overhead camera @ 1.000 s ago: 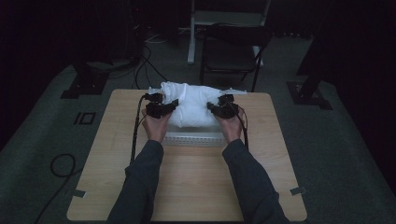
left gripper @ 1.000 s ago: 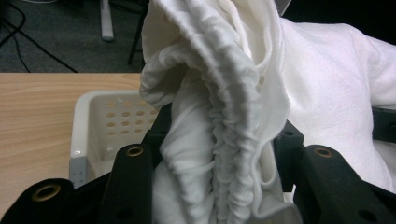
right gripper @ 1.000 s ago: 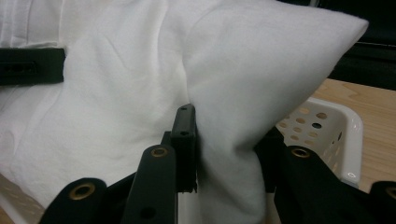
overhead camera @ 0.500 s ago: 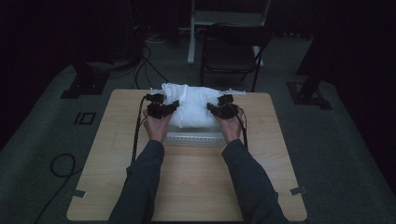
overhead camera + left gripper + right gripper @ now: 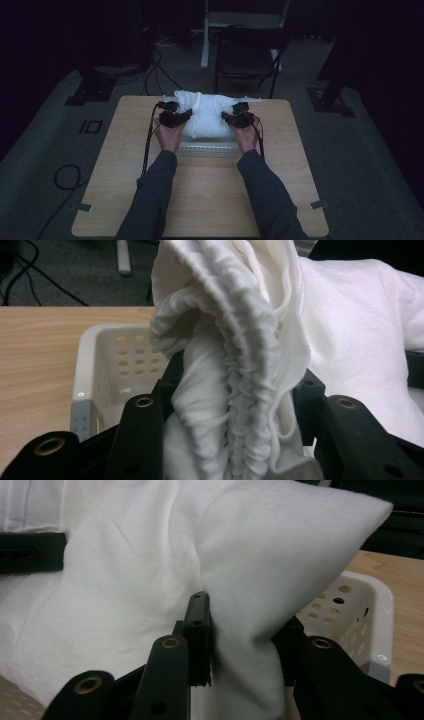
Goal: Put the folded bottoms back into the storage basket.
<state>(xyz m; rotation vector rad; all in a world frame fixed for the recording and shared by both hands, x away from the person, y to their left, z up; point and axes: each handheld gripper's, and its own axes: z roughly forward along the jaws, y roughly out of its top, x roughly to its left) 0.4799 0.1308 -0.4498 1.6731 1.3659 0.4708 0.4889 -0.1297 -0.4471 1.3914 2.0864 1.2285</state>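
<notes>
A bulky white pillow in a white case sits over a white perforated basket on the wooden table. My left gripper is shut on the gathered open end of the pillowcase, at the pillow's left side. My right gripper is shut on the pillow's right corner, the fabric pinched between its black jaws. Both hands hold the pillow just above the basket, whose holed wall shows beside each grip.
The wooden table has bare surface in front of the basket and at both sides. Black cables trail from the left gripper off the table. A dark chair and stand bases stand on the floor beyond the far edge.
</notes>
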